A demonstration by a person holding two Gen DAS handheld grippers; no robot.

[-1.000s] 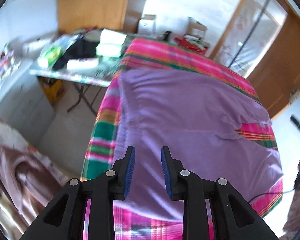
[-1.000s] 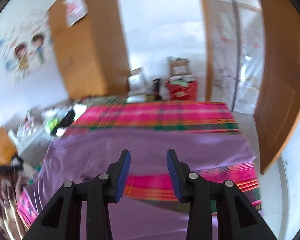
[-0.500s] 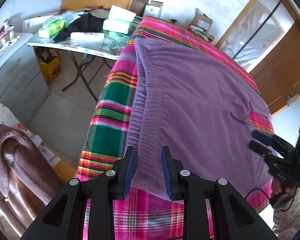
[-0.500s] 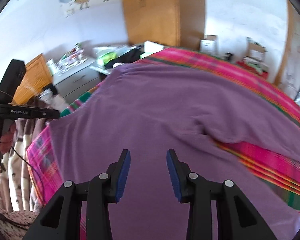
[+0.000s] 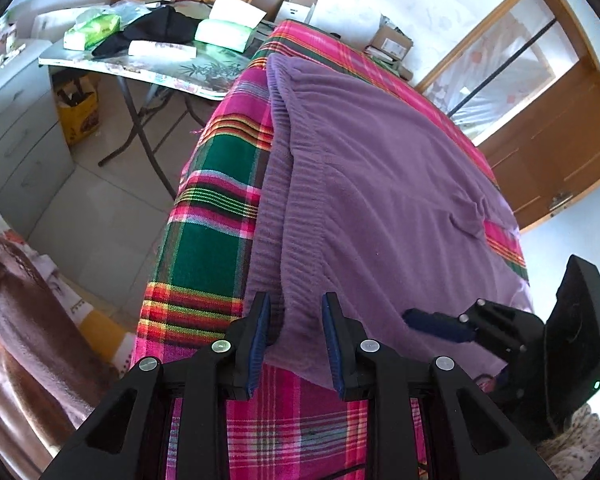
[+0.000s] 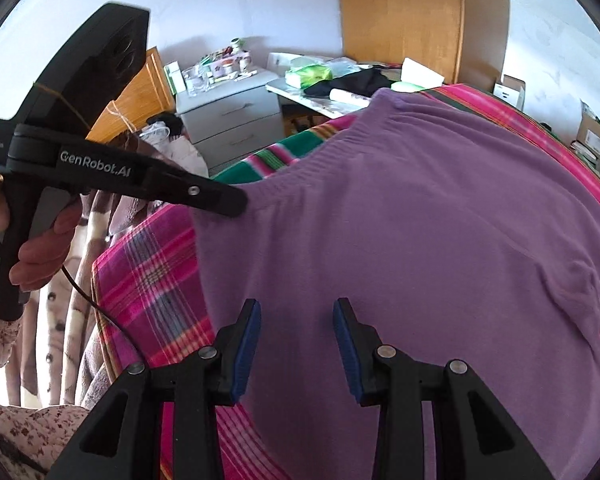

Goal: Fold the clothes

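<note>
Left wrist view: the left hand-held gripper (image 5: 294, 320) points steeply down at the near corner of the purple garment (image 5: 380, 184), which lies spread flat on the plaid blanket (image 5: 216, 216) covering the bed; its jaws stand at a narrow gap and have just been closing a little, with the ribbed waistband (image 5: 284, 216) corner between the blue pads (image 5: 258, 328), though the pads do not visibly press on the cloth; the waistband runs from the gripper toward 12 o'clock along the bed's left edge. At 3 o'clock from this gripper, the right hand-held gripper (image 5: 436, 326) lies low over the garment's near edge, its blue-padded fingers pointing toward 9 o'clock. At 11 o'clock stands a folding surface (image 5: 148, 68) carrying green packets (image 5: 94, 30), a black cloth (image 5: 160, 30) and a white box (image 5: 224, 34); a wooden door (image 5: 556, 136) is at 2 o'clock.

Right wrist view: the right hand-held gripper (image 6: 296, 332) hangs over the middle of the near part of the garment (image 6: 400, 220), jaws moderately apart with nothing between them but the flat cloth below, untouched by the pads as far as can be seen; at 10 o'clock the left hand-held gripper (image 6: 236, 204), gripped by a hand (image 6: 32, 248), has its tip at the garment's waistband corner; a grey drawer unit (image 6: 232, 120) and a wooden wardrobe (image 6: 404, 20) stand at 12 o'clock.
</note>
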